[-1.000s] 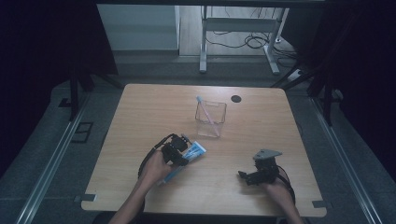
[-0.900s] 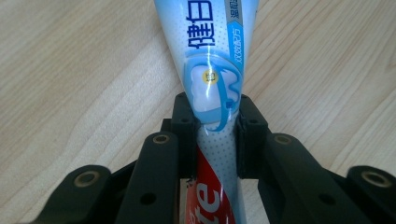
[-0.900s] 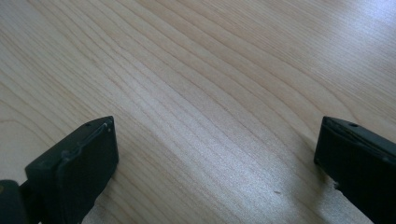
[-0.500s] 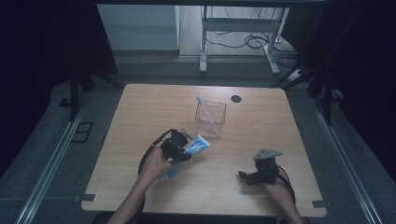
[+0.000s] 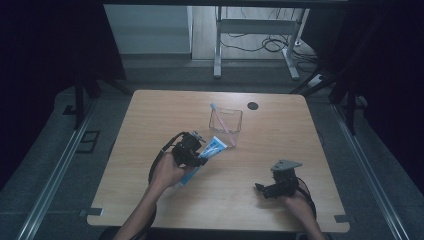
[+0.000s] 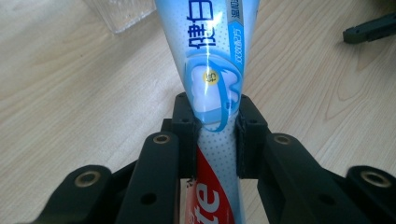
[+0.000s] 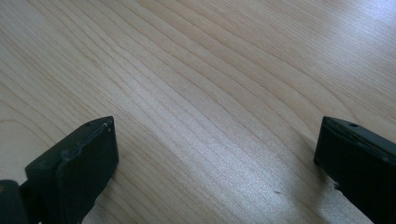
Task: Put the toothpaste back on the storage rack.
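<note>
My left gripper (image 5: pixel 192 150) is shut on a blue and white toothpaste tube (image 5: pixel 212 148), lifted off the table with its far end toward a clear plastic box (image 5: pixel 226 120). In the left gripper view the tube (image 6: pixel 208 60) runs up between the two pads (image 6: pixel 187 123), which press on both its sides. A toothbrush (image 5: pixel 221 121) with a pink handle leans inside the box. My right gripper (image 5: pixel 263 190) rests low over the table near its front right, open; in the right gripper view its jaws stand wide apart over bare wood (image 7: pixel 210 116).
The wooden table (image 5: pixel 150 115) has a small black round disc (image 5: pixel 253 105) near its far edge. The other gripper's jaw tip (image 6: pixel 371 29) shows at the upper right of the left gripper view. Dark floor and rails surround the table.
My left gripper has risen with the toothpaste tube and shifted slightly toward the clear box. The right gripper has stayed where it was.
</note>
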{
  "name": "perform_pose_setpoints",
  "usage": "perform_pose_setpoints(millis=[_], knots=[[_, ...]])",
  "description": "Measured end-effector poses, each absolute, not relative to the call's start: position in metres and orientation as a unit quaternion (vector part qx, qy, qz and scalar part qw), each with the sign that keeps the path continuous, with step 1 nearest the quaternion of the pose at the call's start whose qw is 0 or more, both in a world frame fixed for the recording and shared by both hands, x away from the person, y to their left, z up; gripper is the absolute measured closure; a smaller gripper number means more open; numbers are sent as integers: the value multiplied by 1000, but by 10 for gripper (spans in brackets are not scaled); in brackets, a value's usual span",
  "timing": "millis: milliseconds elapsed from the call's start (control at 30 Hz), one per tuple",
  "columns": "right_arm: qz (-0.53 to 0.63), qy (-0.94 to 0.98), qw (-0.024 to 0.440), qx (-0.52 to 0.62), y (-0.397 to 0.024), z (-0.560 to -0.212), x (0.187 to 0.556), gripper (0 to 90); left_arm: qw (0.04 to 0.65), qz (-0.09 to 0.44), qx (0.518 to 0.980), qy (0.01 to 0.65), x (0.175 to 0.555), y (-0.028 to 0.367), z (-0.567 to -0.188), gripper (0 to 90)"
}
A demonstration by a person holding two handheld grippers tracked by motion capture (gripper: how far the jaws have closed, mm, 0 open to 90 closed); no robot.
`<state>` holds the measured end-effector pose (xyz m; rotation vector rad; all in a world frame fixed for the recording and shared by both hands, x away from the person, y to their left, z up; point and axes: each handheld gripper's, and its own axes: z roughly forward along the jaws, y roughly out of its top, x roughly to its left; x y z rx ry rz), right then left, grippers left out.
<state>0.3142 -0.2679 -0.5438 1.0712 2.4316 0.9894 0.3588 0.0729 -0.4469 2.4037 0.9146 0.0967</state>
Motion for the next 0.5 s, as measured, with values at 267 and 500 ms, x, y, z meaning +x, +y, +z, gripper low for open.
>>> perform_pose_setpoints(millis=[267,500], knots=[[345,848,153,373,-268,-544,314,0,293,51,893,337,362,72,-433,740],[345,848,153,373,-268,-544,314,0,305,62,889,336,368,70,-420,741]])
